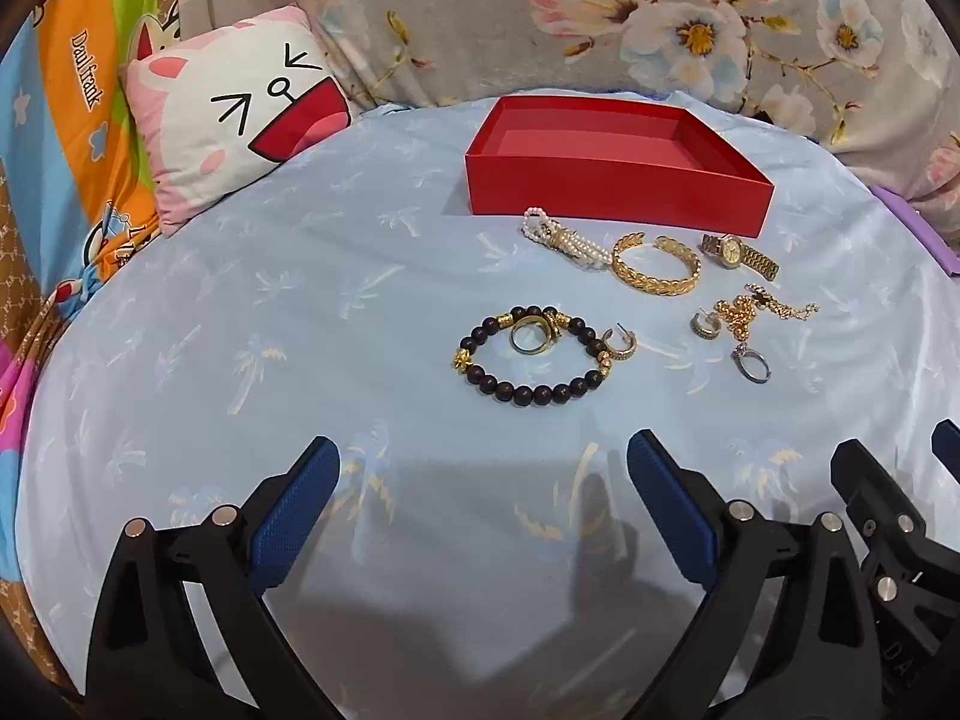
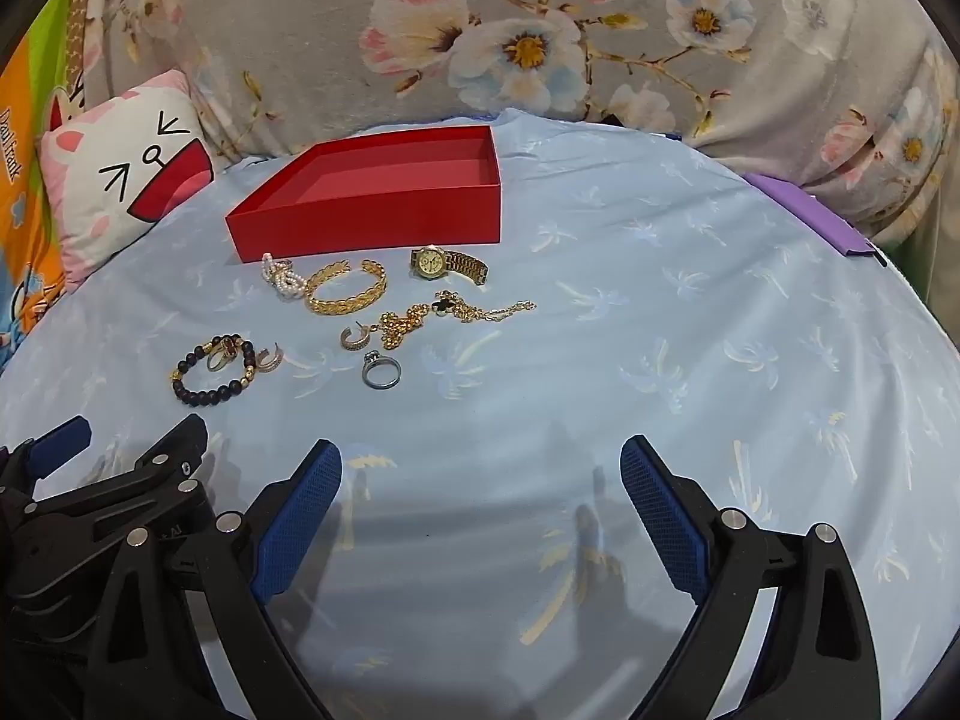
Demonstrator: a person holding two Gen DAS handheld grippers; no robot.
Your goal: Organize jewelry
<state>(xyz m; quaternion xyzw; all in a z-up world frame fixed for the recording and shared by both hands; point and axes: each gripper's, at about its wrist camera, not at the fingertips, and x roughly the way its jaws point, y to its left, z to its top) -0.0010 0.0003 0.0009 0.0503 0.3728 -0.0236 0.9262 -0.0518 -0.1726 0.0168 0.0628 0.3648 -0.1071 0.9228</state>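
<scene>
Jewelry scattered on pale blue palm-print cloth, ahead of both claws, none in open red cardboard box behind. Left claw wide open, empty; dark beaded bracelet nearest, straight ahead. Right claw wide open, empty; silver ring ahead-left.

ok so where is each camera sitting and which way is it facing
Left wrist view: on the left tongs, angled down over the blue cloth toward the beaded bracelet and red box; own open fingers show, with the right tongs at the right edge.
Right wrist view: on the right tongs, same heading; own open fingers show, with the left tongs at lower left.
Shared: box, gold cuff, watch, cat pillow.
</scene>
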